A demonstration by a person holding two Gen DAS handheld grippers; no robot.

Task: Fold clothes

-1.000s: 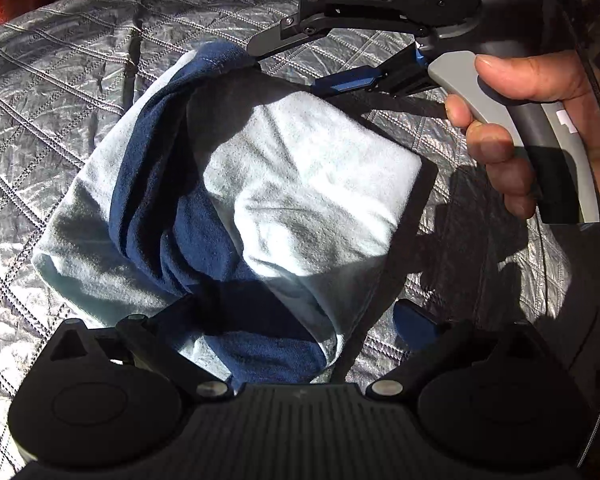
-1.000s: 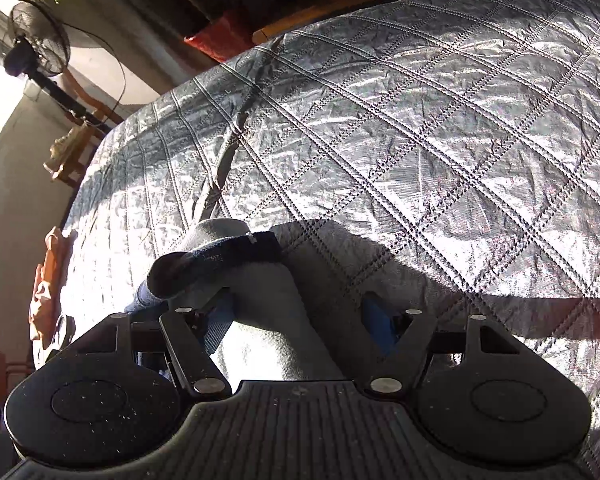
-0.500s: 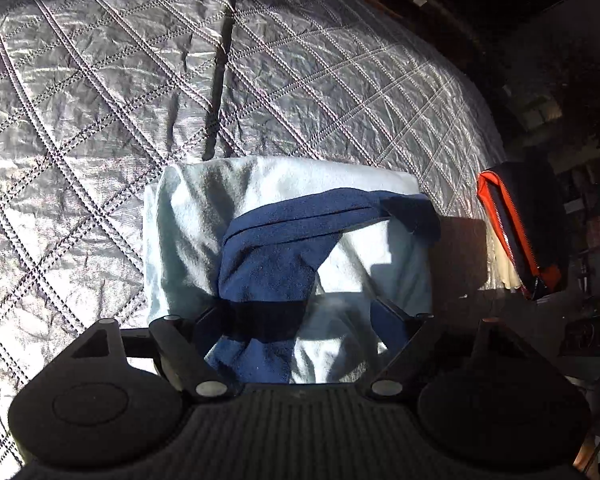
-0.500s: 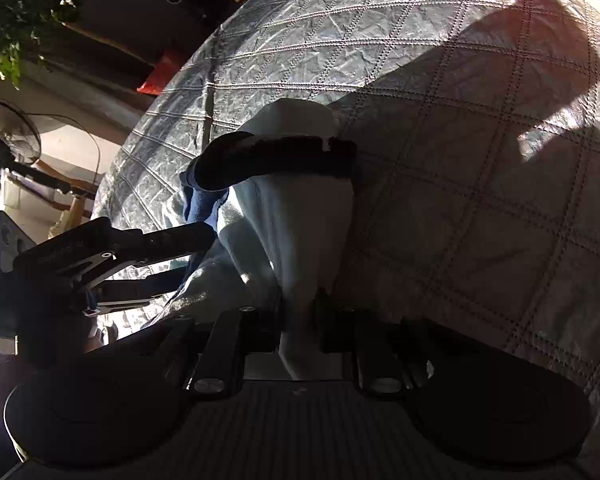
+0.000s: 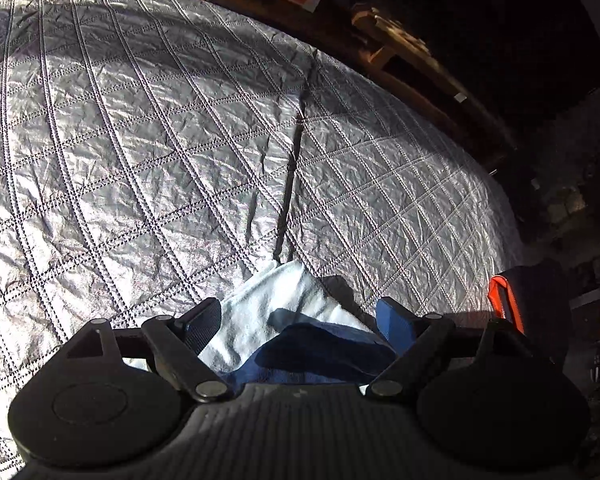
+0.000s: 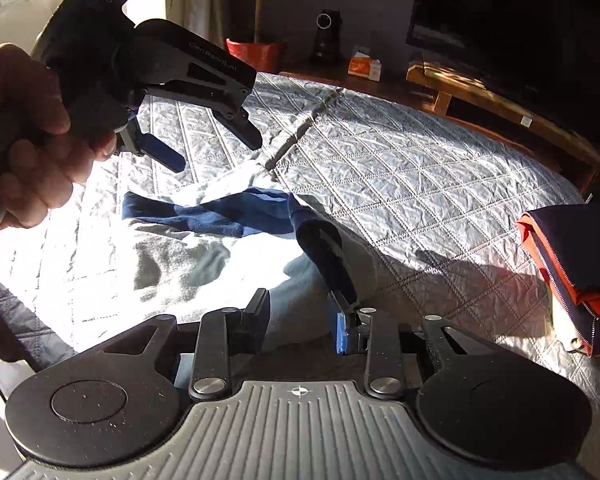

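Pale blue cotton garment with a dark navy band point(image 6: 220, 248) lies folded on the silver quilted bedspread point(image 6: 420, 184), directly in front of both claws. The right gripper point(image 6: 302, 316) is over its near edge; the jaws are opening and the cloth lies between them, but the pads do not press it. The left gripper point(image 6: 216, 148), held by the person's hand point(image 6: 28, 140), hovers above the far side of the garment, jaws opening and empty. Well to the right of the right claw rests a folded navy and orange zip jacket point(image 6: 572, 256).
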